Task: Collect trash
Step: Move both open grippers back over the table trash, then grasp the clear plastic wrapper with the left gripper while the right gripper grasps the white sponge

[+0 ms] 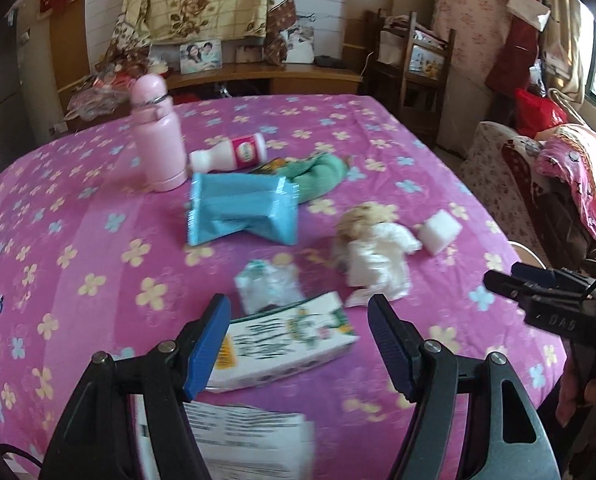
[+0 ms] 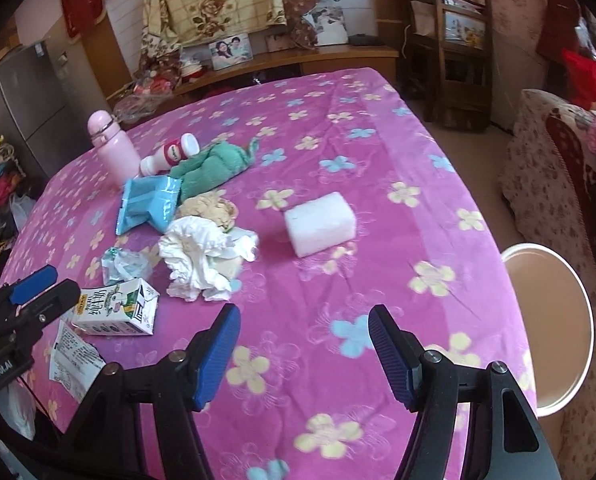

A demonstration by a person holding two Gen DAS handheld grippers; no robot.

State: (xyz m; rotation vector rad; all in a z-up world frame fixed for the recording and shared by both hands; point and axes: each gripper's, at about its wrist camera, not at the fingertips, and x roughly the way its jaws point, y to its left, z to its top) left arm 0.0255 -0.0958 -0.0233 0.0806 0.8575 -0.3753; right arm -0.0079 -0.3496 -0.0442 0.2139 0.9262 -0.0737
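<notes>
Litter lies on a pink flowered cloth (image 2: 337, 128). A white and green milk carton (image 1: 282, 344) (image 2: 116, 312) lies on its side, just ahead of my left gripper (image 1: 299, 312), which is open and holds nothing. Beyond it are a crumpled clear wrapper (image 1: 268, 286) (image 2: 124, 266), a blue foil wrapper (image 1: 242, 212) (image 2: 148, 202), crumpled white tissue (image 1: 377, 260) (image 2: 202, 256) and a printed paper (image 1: 250, 440) (image 2: 74, 360). My right gripper (image 2: 303, 324) hangs open over bare cloth, right of the tissue. It shows at the right edge of the left wrist view (image 1: 497, 280).
A pink flask (image 1: 156, 136) (image 2: 112, 146) stands at the back. Beside it lie a small white bottle (image 1: 230, 156) (image 2: 170, 156), a green cloth (image 1: 317, 178) (image 2: 214, 168) and a white sponge block (image 1: 439, 232) (image 2: 319, 222). A white bin (image 2: 549, 332) stands by the table's right edge.
</notes>
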